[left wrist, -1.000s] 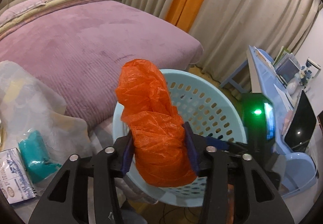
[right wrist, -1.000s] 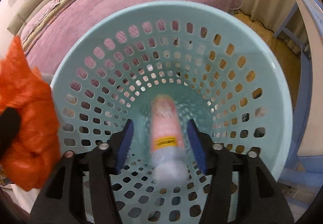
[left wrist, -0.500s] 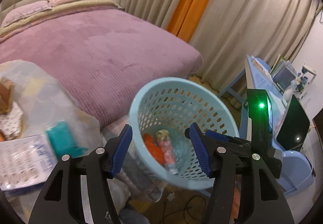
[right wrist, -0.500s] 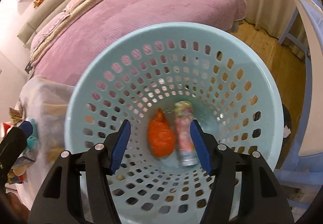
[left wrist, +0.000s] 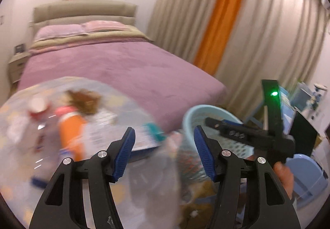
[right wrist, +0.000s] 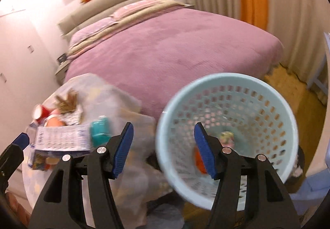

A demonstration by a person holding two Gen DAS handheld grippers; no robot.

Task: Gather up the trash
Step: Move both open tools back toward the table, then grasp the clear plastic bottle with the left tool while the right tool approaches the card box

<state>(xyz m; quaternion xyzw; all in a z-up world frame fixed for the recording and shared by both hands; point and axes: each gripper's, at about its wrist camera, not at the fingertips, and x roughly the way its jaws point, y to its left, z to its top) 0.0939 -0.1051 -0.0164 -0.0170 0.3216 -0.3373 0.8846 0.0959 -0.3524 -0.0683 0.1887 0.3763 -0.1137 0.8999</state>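
Left gripper (left wrist: 164,147) released, jaws just widened, empty, beside basket (right wrist: 266,92); right gripper (right wrist: 163,144) released, empty, above basket rim; orange bag (right wrist: 198,159) inside basket.

One pale blue basket (right wrist: 224,84) is seen, with two items inside it: one orange bag (right wrist: 199,162) and one pink bottle (right wrist: 226,137). One bed (right wrist: 175,47) is visible.

Both wrist cams, angled down, share bed (left wrist: 115,64)

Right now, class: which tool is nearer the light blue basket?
Right. The right tool hangs beside the basket, one finger crossing its rim; the left tool sits further off, over the cluttered table.
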